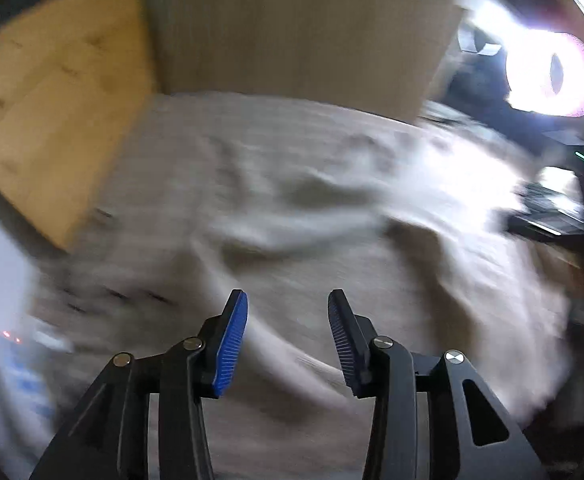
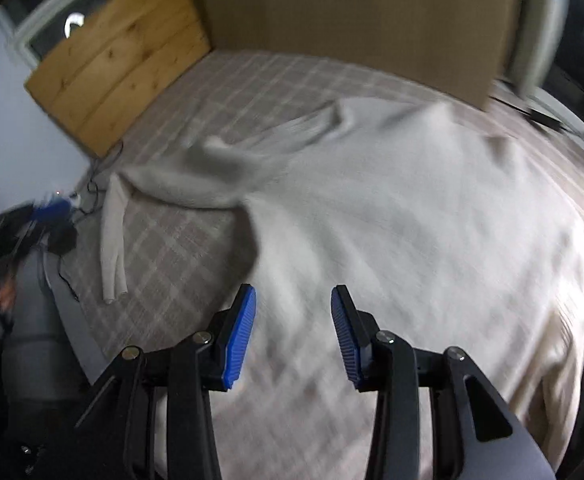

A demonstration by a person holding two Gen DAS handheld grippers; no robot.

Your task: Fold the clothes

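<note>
A cream long-sleeved sweater (image 2: 391, 200) lies spread and rumpled on a plaid bedspread (image 2: 180, 240). One sleeve (image 2: 114, 236) stretches off to the left and hangs toward the bed's near edge. My right gripper (image 2: 293, 292) is open and empty, hovering above the sweater's near left part. The left wrist view is blurred; it shows the wrinkled sweater (image 1: 292, 200) filling the middle. My left gripper (image 1: 288, 298) is open and empty above the cloth.
A wooden headboard (image 2: 120, 64) stands at the bed's left end. A brown cardboard panel (image 2: 351, 12) stands along the far side. A bright ring lamp (image 1: 551, 72) glares at the right. A person (image 2: 0, 304) and cables (image 2: 88, 196) are at the left.
</note>
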